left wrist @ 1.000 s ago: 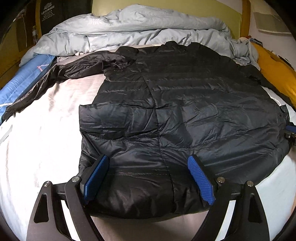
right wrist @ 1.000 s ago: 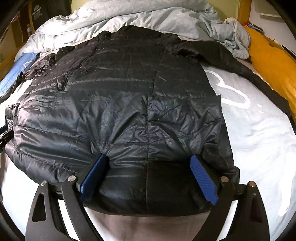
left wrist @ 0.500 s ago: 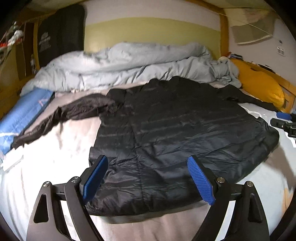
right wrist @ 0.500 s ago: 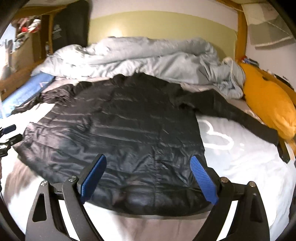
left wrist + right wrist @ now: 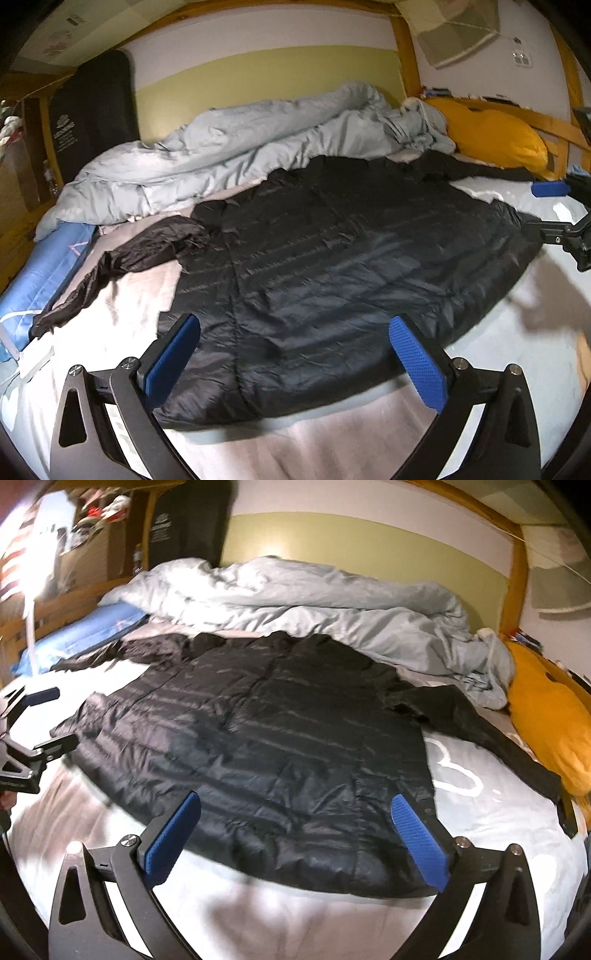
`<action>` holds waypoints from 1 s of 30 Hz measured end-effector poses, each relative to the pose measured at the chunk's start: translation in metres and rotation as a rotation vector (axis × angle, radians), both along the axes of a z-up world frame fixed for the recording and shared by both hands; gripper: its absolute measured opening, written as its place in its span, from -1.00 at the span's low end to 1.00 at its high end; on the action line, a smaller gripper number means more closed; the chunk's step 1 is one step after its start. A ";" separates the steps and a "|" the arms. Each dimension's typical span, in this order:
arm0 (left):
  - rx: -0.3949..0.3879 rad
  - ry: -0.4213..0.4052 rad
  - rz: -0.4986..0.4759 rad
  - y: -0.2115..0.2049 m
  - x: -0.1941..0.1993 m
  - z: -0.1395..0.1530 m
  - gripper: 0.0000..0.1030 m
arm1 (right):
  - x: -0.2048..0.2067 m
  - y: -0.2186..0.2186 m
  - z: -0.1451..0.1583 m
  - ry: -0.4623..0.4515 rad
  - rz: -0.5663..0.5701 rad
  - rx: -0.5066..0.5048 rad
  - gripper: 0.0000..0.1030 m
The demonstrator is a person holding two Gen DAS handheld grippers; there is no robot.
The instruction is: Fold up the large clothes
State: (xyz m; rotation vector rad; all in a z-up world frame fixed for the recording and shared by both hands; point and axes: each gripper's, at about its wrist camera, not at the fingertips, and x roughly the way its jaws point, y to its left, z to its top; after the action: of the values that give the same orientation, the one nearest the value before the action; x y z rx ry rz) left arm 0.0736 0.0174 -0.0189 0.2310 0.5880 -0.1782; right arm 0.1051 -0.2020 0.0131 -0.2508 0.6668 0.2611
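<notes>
**Black jacket spread flat, both grippers empty above its hem**

The black quilted jacket [image 5: 332, 266] lies spread on the bed [image 5: 332, 435], its hem nearest the fingers; the left gripper [image 5: 295, 358] has its blue-padded fingers [image 5: 171, 358] wide apart with nothing between them, and the right gripper [image 5: 295, 840] is spread the same way — neither touches the fabric. In the left wrist view the right gripper shows at the far right edge, just beside the jacket's side; in the right wrist view the left gripper shows at the far left edge likewise. One sleeve [image 5: 110, 266] trails out left beyond the left fingers; the other sleeve [image 5: 480, 731] runs right past the right fingers. Ahead of both, past the collar, a rumpled grey duvet [image 5: 240, 158] is heaped against the jacket's top; a yellow pillow [image 5: 550, 723] sits far right, a blue pillow [image 5: 40, 277] far left — the trailing sleeve ends near it.
</notes>
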 end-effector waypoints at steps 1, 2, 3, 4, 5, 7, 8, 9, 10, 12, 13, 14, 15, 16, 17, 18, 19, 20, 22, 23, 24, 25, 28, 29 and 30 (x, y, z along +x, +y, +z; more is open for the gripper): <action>0.004 0.018 -0.014 -0.002 0.001 -0.004 1.00 | -0.001 0.004 -0.003 0.011 0.017 -0.016 0.99; 0.012 0.038 -0.029 -0.005 0.001 -0.007 1.00 | -0.002 0.009 -0.006 0.022 0.033 -0.032 0.99; 0.033 0.065 -0.046 -0.010 0.003 -0.013 1.00 | -0.003 0.014 -0.011 0.033 0.049 -0.051 0.99; 0.053 0.084 -0.059 -0.014 0.004 -0.018 1.00 | -0.005 0.019 -0.015 0.043 0.065 -0.072 0.99; 0.070 0.100 -0.071 -0.018 0.004 -0.023 1.00 | -0.006 0.023 -0.020 0.051 0.080 -0.093 0.99; 0.113 0.134 -0.085 -0.026 0.006 -0.035 1.00 | -0.008 0.031 -0.030 0.065 0.101 -0.136 0.99; 0.128 0.144 -0.086 -0.028 0.006 -0.039 1.00 | -0.008 0.034 -0.035 0.075 0.110 -0.159 0.99; 0.146 0.156 -0.084 -0.030 0.008 -0.045 1.00 | -0.009 0.037 -0.041 0.085 0.119 -0.181 0.99; 0.156 0.160 -0.079 -0.030 0.008 -0.047 1.00 | -0.009 0.040 -0.046 0.094 0.123 -0.202 0.99; 0.194 0.157 -0.055 -0.030 0.011 -0.054 1.00 | -0.007 0.044 -0.057 0.103 0.110 -0.257 0.99; 0.211 0.154 -0.040 -0.028 0.014 -0.058 1.00 | -0.005 0.045 -0.063 0.111 0.100 -0.285 0.99; 0.220 0.154 -0.029 -0.027 0.015 -0.060 1.00 | -0.003 0.045 -0.068 0.116 0.091 -0.308 0.99; 0.229 0.157 -0.012 -0.024 0.019 -0.063 1.00 | 0.000 0.045 -0.073 0.119 0.076 -0.331 0.99; 0.229 0.157 -0.003 -0.022 0.022 -0.064 1.00 | 0.003 0.042 -0.077 0.120 0.055 -0.355 0.99; 0.230 0.157 0.009 -0.017 0.025 -0.065 1.00 | 0.006 0.039 -0.079 0.117 0.032 -0.373 0.99; 0.230 0.160 0.032 -0.012 0.028 -0.066 1.00 | 0.009 0.034 -0.080 0.113 0.006 -0.382 0.99; 0.227 0.164 0.045 -0.007 0.031 -0.065 1.00 | 0.012 0.029 -0.079 0.112 -0.017 -0.380 0.99; 0.221 0.171 0.068 0.000 0.034 -0.065 1.00 | 0.016 0.021 -0.078 0.115 -0.046 -0.372 0.99; 0.201 0.184 0.114 0.014 0.039 -0.065 1.00 | 0.024 0.007 -0.075 0.130 -0.095 -0.348 0.98; 0.192 0.187 0.134 0.021 0.041 -0.064 1.00 | 0.028 0.001 -0.075 0.135 -0.118 -0.336 0.97; 0.189 0.186 0.160 0.029 0.043 -0.064 1.00 | 0.032 -0.006 -0.074 0.141 -0.139 -0.325 0.97; 0.186 0.185 0.173 0.033 0.045 -0.064 1.00 | 0.035 -0.012 -0.073 0.145 -0.152 -0.317 0.95; 0.140 0.205 0.180 0.047 0.048 -0.064 0.58 | 0.041 -0.025 -0.071 0.152 -0.187 -0.302 0.52; 0.113 0.217 0.168 0.049 0.049 -0.064 0.25 | 0.042 -0.030 -0.070 0.158 -0.192 -0.281 0.23; 0.077 0.232 0.145 0.050 0.049 -0.062 -0.09 | 0.044 -0.033 -0.069 0.171 -0.188 -0.247 0.12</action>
State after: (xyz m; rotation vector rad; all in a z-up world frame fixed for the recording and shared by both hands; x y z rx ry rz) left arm 0.1223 0.0671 -0.0814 0.2432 0.8403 -0.0418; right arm 0.1488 -0.2352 -0.0561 -0.4022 0.8877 0.0192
